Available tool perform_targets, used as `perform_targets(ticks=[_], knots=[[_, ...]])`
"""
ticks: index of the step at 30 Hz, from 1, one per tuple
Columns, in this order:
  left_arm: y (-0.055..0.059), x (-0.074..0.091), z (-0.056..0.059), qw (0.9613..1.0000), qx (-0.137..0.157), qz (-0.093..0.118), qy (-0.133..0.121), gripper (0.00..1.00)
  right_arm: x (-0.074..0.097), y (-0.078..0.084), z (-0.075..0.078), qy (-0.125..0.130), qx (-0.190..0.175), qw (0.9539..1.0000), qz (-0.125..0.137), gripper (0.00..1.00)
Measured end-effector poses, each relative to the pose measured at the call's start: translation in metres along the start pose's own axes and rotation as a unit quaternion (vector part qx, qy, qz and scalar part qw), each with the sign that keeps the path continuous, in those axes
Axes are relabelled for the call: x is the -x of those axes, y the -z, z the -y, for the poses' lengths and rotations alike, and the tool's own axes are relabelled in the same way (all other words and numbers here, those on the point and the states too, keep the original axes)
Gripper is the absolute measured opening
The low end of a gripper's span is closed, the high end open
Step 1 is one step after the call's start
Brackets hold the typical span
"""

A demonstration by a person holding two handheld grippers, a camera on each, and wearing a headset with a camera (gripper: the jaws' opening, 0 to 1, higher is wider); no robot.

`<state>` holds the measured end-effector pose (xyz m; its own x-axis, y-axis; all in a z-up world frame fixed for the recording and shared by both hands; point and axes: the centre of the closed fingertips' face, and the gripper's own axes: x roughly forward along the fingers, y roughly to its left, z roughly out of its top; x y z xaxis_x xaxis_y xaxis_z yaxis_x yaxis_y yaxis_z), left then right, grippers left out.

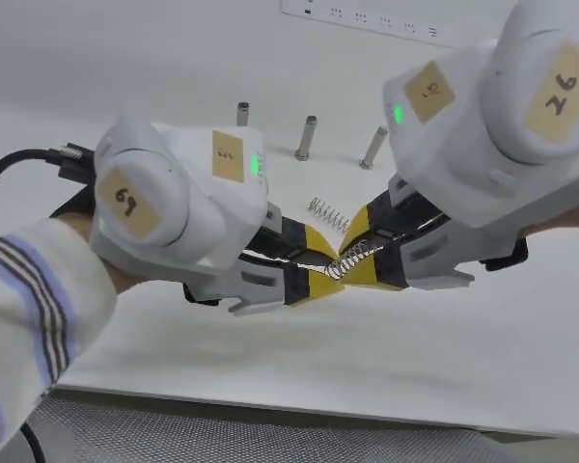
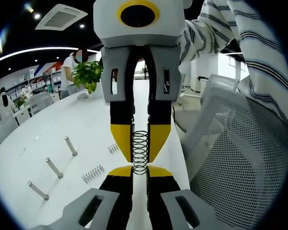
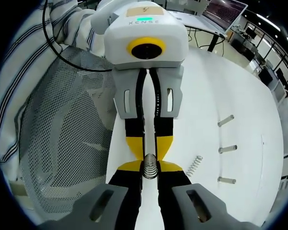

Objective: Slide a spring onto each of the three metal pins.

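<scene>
I had the left tool (image 2: 140,173) and the right tool (image 3: 150,170) set tip to tip, each clenched on one end of the same spring (image 2: 140,149) above the counter (image 1: 270,367). A second spring (image 1: 328,214) lay just beyond, and the three pins (image 1: 307,138) stood farther back.

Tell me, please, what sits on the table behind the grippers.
Three bare pins stand there, a loose spring nearer. The left gripper and right gripper hide the table beneath.

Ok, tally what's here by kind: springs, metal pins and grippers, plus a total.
Springs: 3, one spring held between both grippers, two loose
Metal pins: 3
Grippers: 2, left gripper, right gripper
Total: 8
</scene>
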<state>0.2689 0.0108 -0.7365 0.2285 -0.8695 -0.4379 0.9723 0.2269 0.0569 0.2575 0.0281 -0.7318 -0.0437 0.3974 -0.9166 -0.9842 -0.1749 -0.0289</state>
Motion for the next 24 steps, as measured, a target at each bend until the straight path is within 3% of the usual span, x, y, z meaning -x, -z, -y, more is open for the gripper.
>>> perform_targets(ticks=[6, 24], knots=[[0.0, 0.003, -0.006, 0.9997, 0.022, 0.004, -0.005, 0.02, 0.0, -0.003, 0.005, 0.004, -0.001, 1.0, -0.003, 0.08], [0.004, 0.016, -0.016, 0.9992, 0.036, 0.004, -0.018, 0.03, -0.003, -0.016, 0.016, 0.008, -0.005, 1.0, -0.003, 0.08]])
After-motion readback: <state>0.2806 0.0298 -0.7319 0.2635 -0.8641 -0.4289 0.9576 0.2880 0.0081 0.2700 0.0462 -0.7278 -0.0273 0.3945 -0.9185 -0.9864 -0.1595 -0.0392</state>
